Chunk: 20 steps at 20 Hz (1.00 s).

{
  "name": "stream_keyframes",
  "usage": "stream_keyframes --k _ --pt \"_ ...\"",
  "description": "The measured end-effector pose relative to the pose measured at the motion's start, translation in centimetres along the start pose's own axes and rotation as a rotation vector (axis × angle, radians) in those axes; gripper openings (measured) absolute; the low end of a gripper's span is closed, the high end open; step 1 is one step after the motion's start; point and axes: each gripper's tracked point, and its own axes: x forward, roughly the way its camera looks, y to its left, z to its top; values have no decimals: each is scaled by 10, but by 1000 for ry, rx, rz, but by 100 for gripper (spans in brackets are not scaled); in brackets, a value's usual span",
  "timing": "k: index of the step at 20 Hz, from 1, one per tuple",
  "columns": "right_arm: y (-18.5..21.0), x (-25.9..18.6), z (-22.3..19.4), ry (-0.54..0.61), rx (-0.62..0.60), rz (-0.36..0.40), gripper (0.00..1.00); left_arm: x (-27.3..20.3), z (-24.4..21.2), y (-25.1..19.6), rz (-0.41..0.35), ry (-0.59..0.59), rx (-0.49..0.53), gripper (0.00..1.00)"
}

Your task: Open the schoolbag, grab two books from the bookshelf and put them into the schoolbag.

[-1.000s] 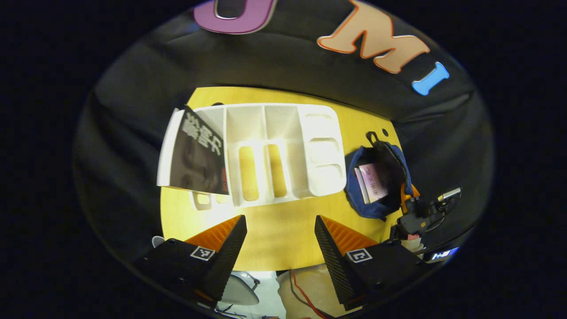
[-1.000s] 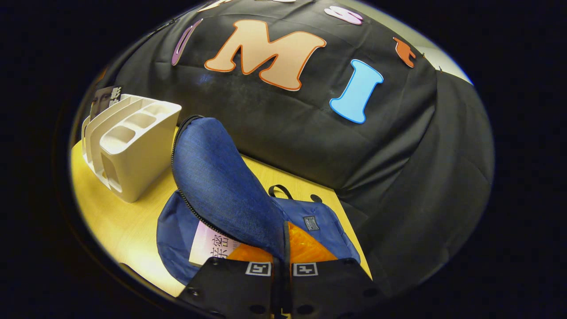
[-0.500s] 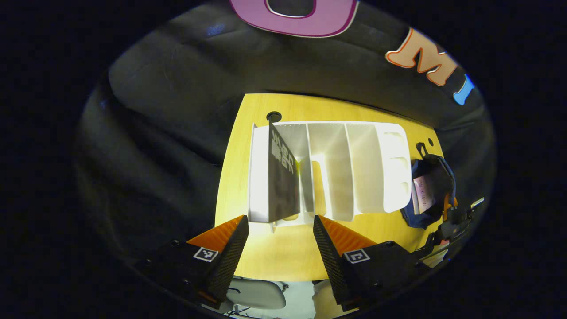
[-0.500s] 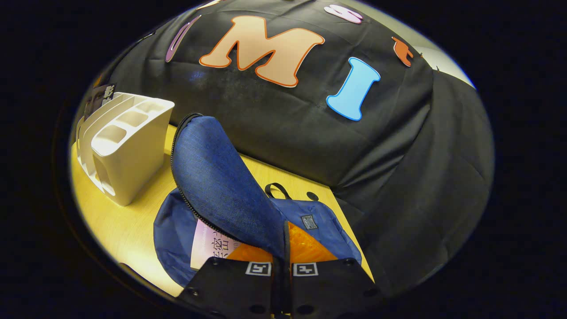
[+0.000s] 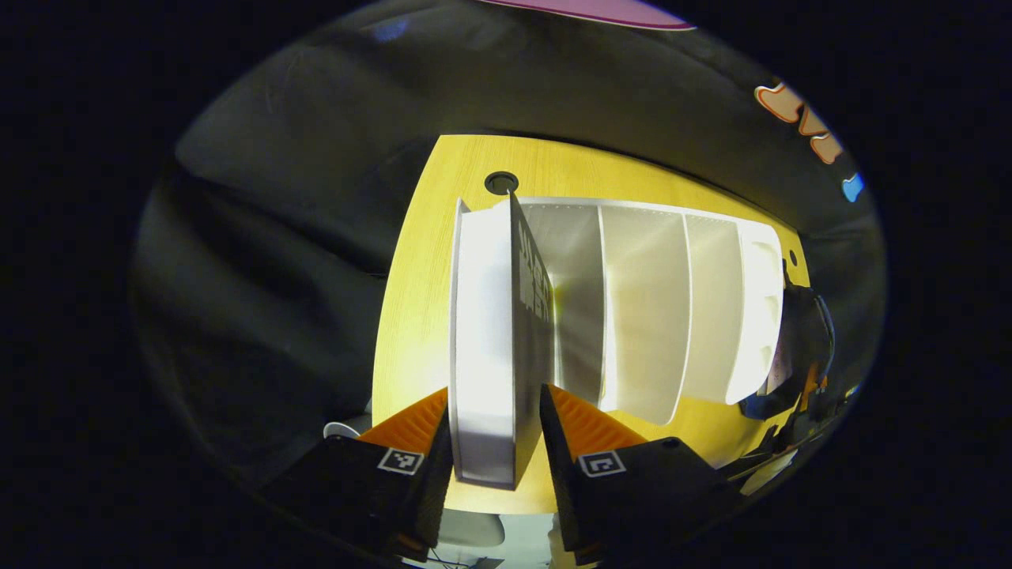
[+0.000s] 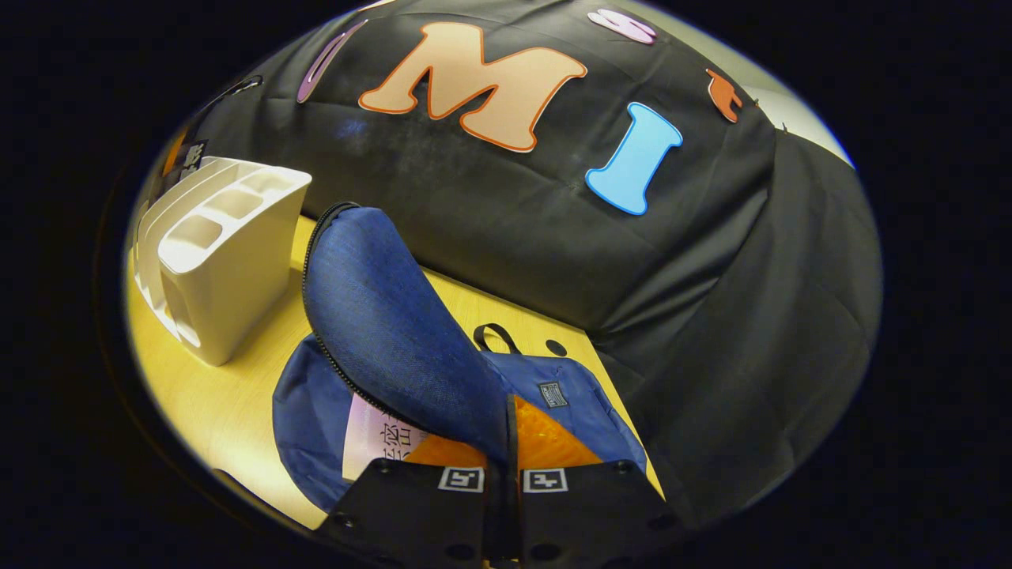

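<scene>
The left gripper (image 5: 496,431) points down over the rack (image 5: 656,304), fingers spread either side of the book (image 5: 494,348); whether they touch it cannot be told. The book stands upright in the rack's end slot. The right gripper (image 6: 506,474) is clamped on the bag flap (image 6: 387,332), holding it raised. The right gripper view shows a second book (image 6: 371,438) inside the bag (image 6: 312,419) on the table (image 6: 213,403), beside the rack.
</scene>
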Motion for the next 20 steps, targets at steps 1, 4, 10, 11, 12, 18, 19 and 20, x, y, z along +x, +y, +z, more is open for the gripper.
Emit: stream_keyframes --k 1,4,10,11,12,18,19,20 --pt "0 0 0 0 -1 0 6 1 2 0 3 3 9 56" --pt "1 0 0 -1 -6 0 6 4 9 -12 -11 4 25 52" --pt "1 -2 1 -5 -23 4 5 22 10 -30 -41 43 -23 43" --pt "1 -3 0 -5 -25 3 5 26 11 -30 -42 43 -25 43" --pt "1 -3 1 -6 -25 3 4 31 14 -32 -47 42 -30 42" --pt "1 -7 -1 -6 -28 5 4 46 13 -34 -38 71 -57 40" --pt "1 -7 0 -7 -29 6 5 45 14 -34 -36 70 -60 40" --pt "2 -7 0 -7 -29 6 5 45 14 -35 -34 71 -61 40"
